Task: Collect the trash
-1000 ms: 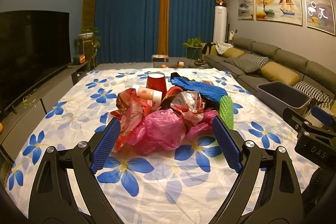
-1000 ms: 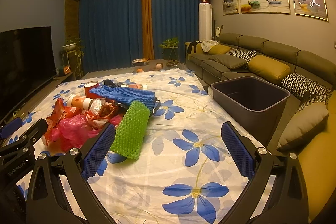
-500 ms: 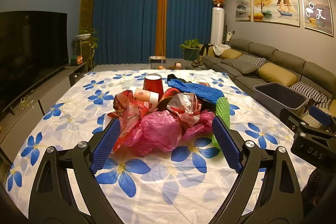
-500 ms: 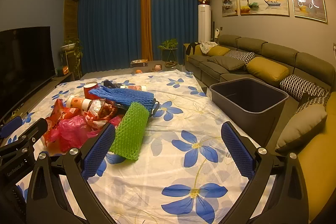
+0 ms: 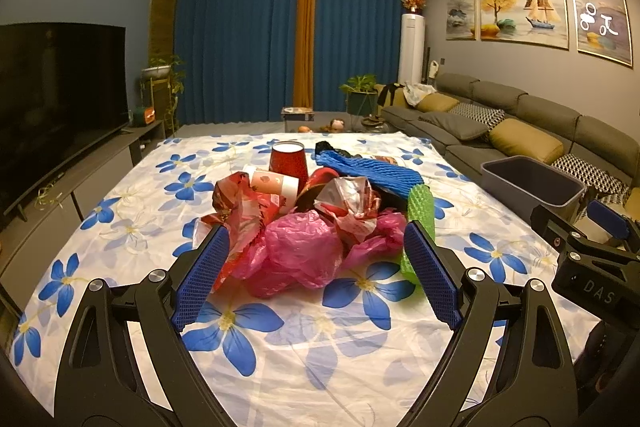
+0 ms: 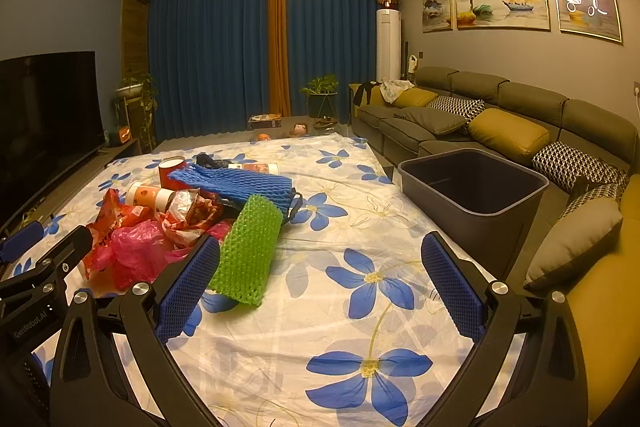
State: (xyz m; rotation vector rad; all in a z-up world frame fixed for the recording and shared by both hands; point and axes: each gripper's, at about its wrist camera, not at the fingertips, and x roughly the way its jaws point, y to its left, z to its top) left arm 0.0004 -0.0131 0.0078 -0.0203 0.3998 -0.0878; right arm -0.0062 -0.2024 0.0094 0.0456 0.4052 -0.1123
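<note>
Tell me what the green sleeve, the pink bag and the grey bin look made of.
Green sleeve: foam netting, matte, going by its open diamond mesh.
Pink bag: thin plastic film, glossy and translucent, heavily crumpled.
Grey bin: probably moulded plastic, smooth with a dull sheen and a rolled rim.

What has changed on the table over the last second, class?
Very little. The left hand-held gripper has eased slightly toward the trash pile, jaws open around the pink bag. Nothing was grasped or released. The right hand-held gripper, green net and bin stayed put.

"DAS" on right claw (image 5: 596,297) body; "GenRobot.AI" on left claw (image 6: 30,323) body.
</note>
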